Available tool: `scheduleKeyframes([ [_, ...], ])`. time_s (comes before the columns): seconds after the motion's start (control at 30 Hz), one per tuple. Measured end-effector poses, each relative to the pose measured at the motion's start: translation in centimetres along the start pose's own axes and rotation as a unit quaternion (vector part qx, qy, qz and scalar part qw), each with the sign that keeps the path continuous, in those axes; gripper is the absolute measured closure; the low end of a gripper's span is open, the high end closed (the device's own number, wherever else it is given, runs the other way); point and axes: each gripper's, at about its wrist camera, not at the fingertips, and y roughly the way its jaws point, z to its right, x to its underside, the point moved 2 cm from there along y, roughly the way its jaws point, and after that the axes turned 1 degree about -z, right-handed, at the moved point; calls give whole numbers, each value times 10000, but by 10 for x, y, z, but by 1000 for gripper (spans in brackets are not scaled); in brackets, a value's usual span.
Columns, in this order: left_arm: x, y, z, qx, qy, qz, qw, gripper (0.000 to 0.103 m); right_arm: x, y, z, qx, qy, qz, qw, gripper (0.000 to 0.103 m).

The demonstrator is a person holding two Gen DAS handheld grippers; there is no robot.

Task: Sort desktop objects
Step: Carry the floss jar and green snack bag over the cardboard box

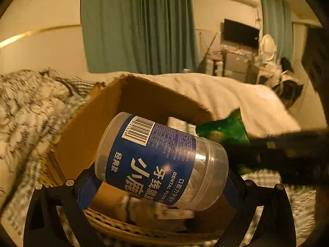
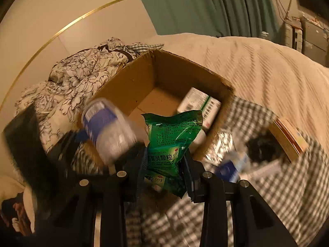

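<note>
- Drop-off step, I'd say: both grippers are loaded and hanging over the cardboard box (image 2: 164, 76) that sits on the bed (image 2: 257, 65)
- left gripper (image 1: 162, 182) has its jaws pinching a clear dental floss jar (image 1: 162, 161), tipped on its side just above the box's near wall
- right gripper (image 2: 164, 170) has its jaws clamped on a green medicine sachet (image 2: 171, 142), right beside the jar over the near right part of the box
- a white carton (image 2: 198, 103) already lies in the far right corner; the far left floor of the box looks bare, so that's the open room
- next move probably wants one gripper to go first, since the two are crowded together, and the load should clear the near rim before letting go
- more stuff waits on the checked sheet (image 2: 277, 185) to the right
</note>
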Motion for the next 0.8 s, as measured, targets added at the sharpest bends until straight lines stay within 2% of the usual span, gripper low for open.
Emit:
scheduleKeyframes([
  [0.03,0,2,-2,-23,60,11,10000,0,-6,4,2,20,116,80,9999,63],
  [0.07,0,3,-1,-42,132,49,9999,0,-7,4,5,-25,234,128,9996,53],
  [0.1,0,3,1,-107,216,79,9997,0,-9,3,7,-85,381,171,9991,28],
  [0.13,0,2,3,-162,272,76,9995,0,-12,2,11,-174,535,254,9981,20],
  [0.23,1,2,4,-45,264,23,9996,0,-14,-12,20,-250,763,410,9959,20],
  [0.33,1,-9,5,40,123,25,9999,0,-8,-34,31,19,800,497,9956,20],
  [0.47,4,-32,14,383,-7,77,9992,0,14,-78,59,436,829,502,9943,20],
  [0.6,12,-56,42,732,-83,-2,9973,0,44,-123,89,932,767,510,9914,20],
  [0.8,41,-68,105,1239,67,-295,9918,0,89,-164,134,1183,1007,795,9846,20],
])
